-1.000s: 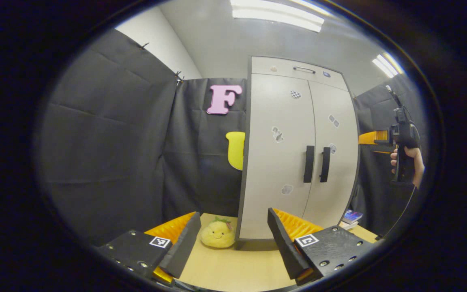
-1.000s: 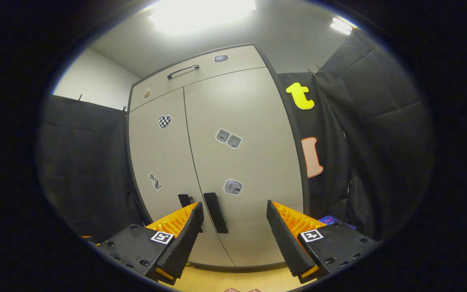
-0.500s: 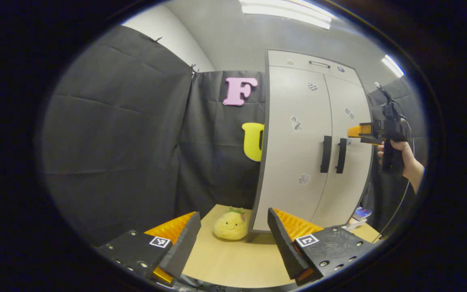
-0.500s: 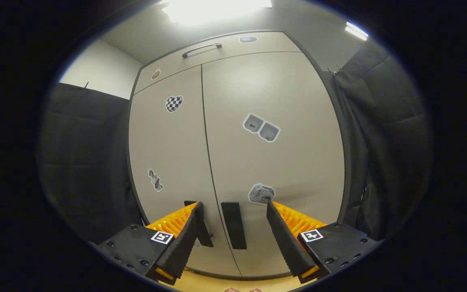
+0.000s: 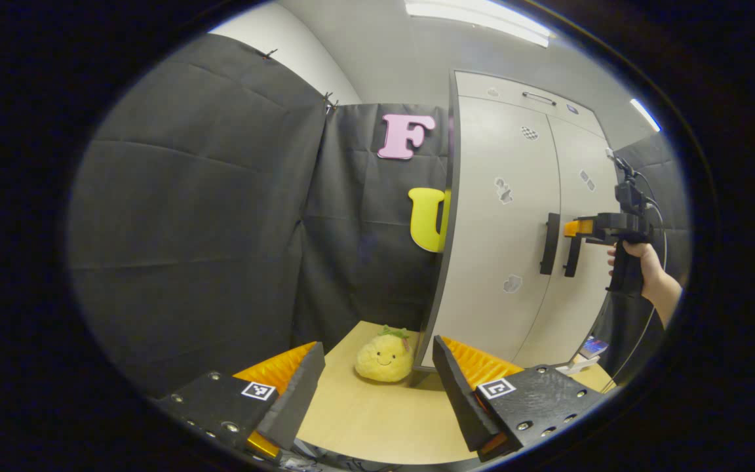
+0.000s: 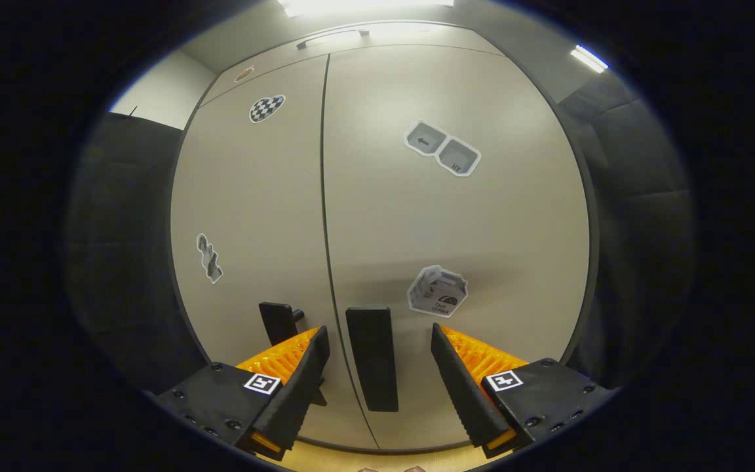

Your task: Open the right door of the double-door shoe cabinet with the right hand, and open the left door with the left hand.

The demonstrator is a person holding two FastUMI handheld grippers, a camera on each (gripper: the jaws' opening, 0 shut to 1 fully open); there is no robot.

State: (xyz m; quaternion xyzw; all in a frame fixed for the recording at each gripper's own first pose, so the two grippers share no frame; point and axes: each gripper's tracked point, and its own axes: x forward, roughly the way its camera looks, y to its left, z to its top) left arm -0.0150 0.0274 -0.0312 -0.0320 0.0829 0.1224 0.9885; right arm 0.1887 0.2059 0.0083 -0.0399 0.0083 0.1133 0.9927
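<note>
The beige double-door shoe cabinet (image 5: pixel 502 216) stands on a wooden table with both doors closed. In the right gripper view the right door (image 6: pixel 456 223) is very close, and its black vertical handle (image 6: pixel 372 367) lies between the fingers of my open right gripper (image 6: pixel 379 387), not pressed. The left door's black handle (image 6: pixel 277 322) is just to its left. In the left gripper view a hand holds the right gripper (image 5: pixel 577 229) at the two handles (image 5: pixel 550 244). My left gripper (image 5: pixel 377 387) stands open over the table, well away from the cabinet.
A yellow plush toy (image 5: pixel 384 357) sits on the wooden table (image 5: pixel 377 419) beside the cabinet's left corner. A top drawer with a slim handle (image 5: pixel 538 98) tops the cabinet. Small items (image 5: pixel 588 347) lie by the cabinet's right base. Black cloth walls surround the booth.
The right gripper has moved in toward the cabinet until the right door's handle sits between its fingers. The left gripper view has swung left, so the cabinet sits farther right.
</note>
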